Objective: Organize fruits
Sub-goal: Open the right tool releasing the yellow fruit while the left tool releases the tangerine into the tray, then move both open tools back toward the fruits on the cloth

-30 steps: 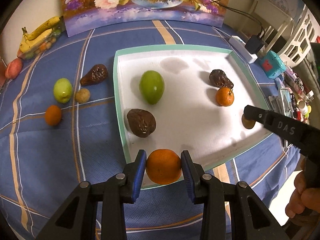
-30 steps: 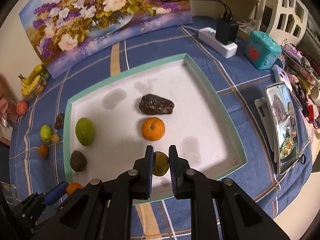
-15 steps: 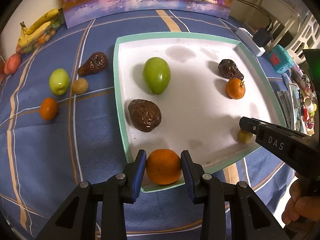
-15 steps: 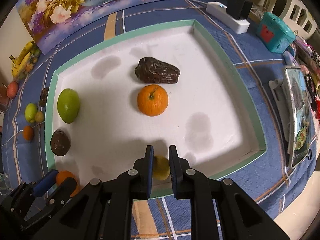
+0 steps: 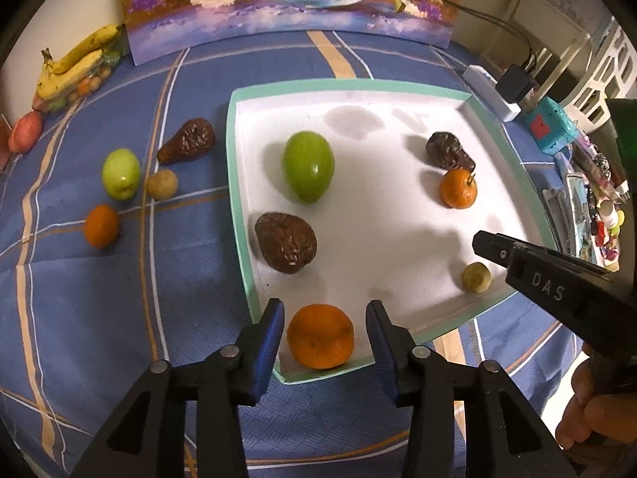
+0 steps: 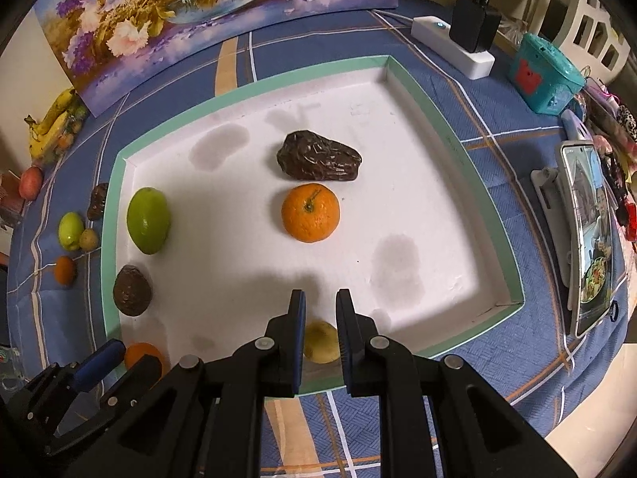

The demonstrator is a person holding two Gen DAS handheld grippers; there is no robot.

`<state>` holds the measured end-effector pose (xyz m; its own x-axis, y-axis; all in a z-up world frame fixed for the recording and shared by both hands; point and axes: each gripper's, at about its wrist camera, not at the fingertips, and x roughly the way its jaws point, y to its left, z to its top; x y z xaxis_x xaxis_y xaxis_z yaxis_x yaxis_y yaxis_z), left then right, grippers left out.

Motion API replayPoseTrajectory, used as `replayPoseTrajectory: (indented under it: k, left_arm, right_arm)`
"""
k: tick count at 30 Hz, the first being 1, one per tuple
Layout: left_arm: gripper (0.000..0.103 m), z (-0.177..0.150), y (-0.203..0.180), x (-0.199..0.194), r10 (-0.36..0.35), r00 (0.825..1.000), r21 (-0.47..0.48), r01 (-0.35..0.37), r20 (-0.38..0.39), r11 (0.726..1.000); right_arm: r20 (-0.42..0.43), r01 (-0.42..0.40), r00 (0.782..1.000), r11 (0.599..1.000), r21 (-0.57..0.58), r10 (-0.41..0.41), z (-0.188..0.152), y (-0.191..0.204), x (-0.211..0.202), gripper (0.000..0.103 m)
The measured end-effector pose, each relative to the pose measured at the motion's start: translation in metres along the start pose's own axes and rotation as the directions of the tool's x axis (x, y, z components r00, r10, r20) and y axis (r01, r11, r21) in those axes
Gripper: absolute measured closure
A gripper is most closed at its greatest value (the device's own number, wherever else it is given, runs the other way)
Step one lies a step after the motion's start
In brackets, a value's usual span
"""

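A white tray (image 5: 239,183) with a green rim lies on the blue cloth. My left gripper (image 5: 324,314) is open, its pads apart from an orange (image 5: 320,336) resting in the tray's near corner. My right gripper (image 6: 320,310) is slightly open above a small yellow fruit (image 6: 321,340) lying in the tray by the near rim; that fruit (image 5: 475,277) also shows in the left wrist view. In the tray lie a green mango (image 5: 308,165), a dark brown fruit (image 5: 286,242), another dark fruit (image 6: 318,156) and a second orange (image 6: 310,213).
Left of the tray on the cloth lie a green apple (image 5: 120,173), a small tan fruit (image 5: 161,184), a small orange (image 5: 102,226) and a dark pear-shaped fruit (image 5: 188,146). Bananas (image 5: 73,65) lie far left. A phone (image 6: 591,239), power strip (image 6: 454,46) and teal box (image 6: 545,73) lie right.
My left gripper has opened and let go of the orange, which now rests in the tray's corner. My right gripper has released the small yellow fruit onto the tray and drawn back slightly.
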<state>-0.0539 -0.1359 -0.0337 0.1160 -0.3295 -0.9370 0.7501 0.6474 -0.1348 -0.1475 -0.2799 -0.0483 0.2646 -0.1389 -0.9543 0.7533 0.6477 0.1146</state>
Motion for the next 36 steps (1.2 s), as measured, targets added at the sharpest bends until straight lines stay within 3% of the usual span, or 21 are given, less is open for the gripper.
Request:
replayPoseTrajectory:
  k: [5,11,23,29,36]
  left_arm:
    - [0.057,0.002,0.006,-0.011,-0.009,1.0,-0.023,0.01,0.029,1.0]
    - [0.057,0.007,0.036,-0.024,0.01,0.998,-0.139,0.0,0.068,0.99]
    - [0.057,-0.005,0.124,-0.037,0.083,0.993,-0.415,-0.041,0.084,0.909]
    - [0.057,-0.011,0.146,-0.045,0.136,0.987,-0.46,-0.081,0.087,0.884]
    - [0.057,-0.014,0.158,-0.049,0.153,0.984,-0.472,-0.094,0.089,0.877]
  right_arm:
    - [0.016,-0.005,1.0,1.0,-0.007,0.005,0.001,0.004,-0.007,0.087]
    - [0.021,-0.012,1.0,1.0,-0.023,0.012,0.001,0.014,-0.006,0.087]
    - [0.044,-0.028,0.999,0.994,-0.105,0.032,-0.006,0.04,-0.011,0.087]
    - [0.07,-0.04,0.996,0.986,-0.164,0.052,-0.011,0.06,-0.019,0.087]
    - [0.11,-0.045,0.992,0.977,-0.207,0.069,-0.013,0.075,-0.029,0.087]
